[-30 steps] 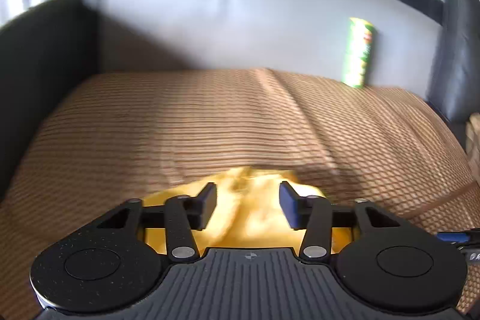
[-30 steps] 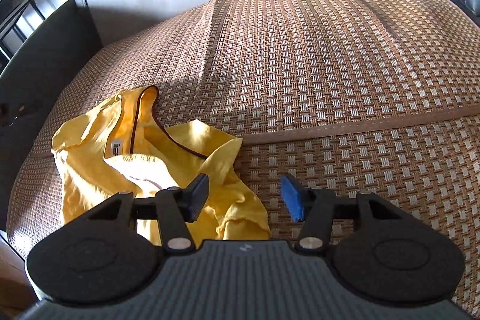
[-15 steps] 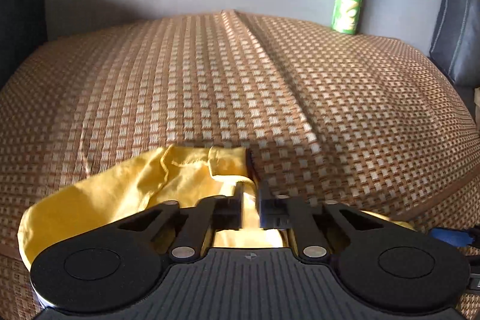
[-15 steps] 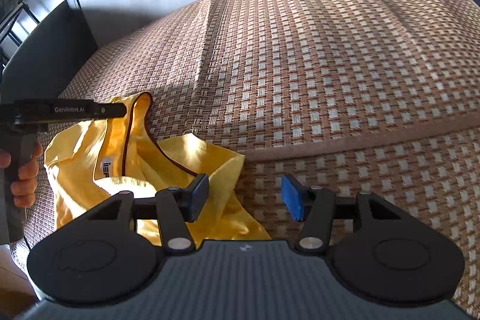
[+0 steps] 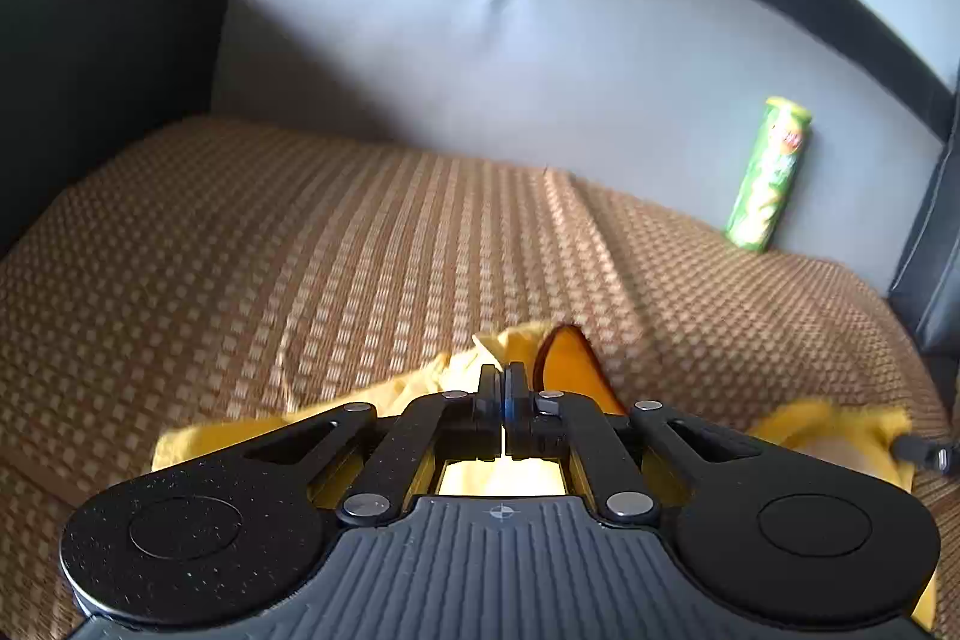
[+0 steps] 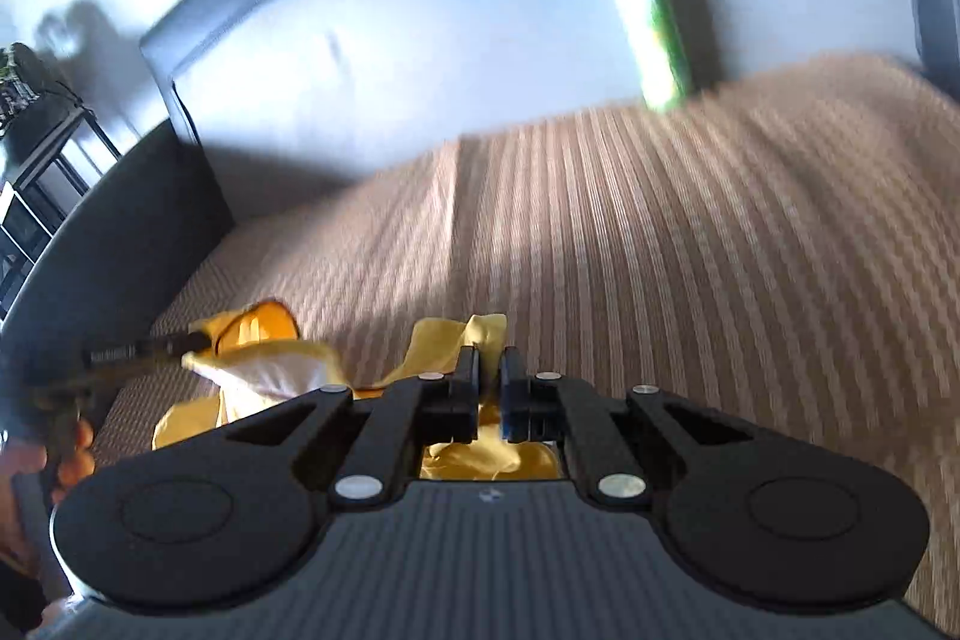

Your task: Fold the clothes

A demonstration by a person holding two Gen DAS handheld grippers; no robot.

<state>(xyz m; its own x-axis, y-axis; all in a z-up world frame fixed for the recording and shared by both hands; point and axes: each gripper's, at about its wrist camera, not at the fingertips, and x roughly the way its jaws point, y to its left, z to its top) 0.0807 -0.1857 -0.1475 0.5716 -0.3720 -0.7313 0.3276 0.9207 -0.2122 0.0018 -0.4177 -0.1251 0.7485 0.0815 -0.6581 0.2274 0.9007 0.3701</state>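
Observation:
A yellow shirt [image 5: 564, 364] with a dark-trimmed neckline lies crumpled on the woven brown sofa mat [image 5: 300, 250]. My left gripper [image 5: 503, 385] is shut on the shirt's cloth near the neckline. My right gripper [image 6: 489, 370] is shut on another edge of the same yellow shirt [image 6: 438, 334]. In the right wrist view the left gripper [image 6: 180, 343] shows at the left, pinching the shirt by the collar. In the left wrist view the tip of the right gripper [image 5: 924, 451] shows at the far right. Most of the shirt is hidden under the gripper bodies.
A green chips can [image 5: 765, 178] stands against the grey sofa back [image 5: 480, 40] at the far right; it also shows in the right wrist view [image 6: 651, 16]. A dark armrest [image 5: 90, 70] bounds the left side, a dark cushion [image 5: 936, 250] the right.
The right gripper has shut on the shirt's edge. The left gripper stays shut on the cloth. Both views have tilted up, and the cloth rises with the grippers.

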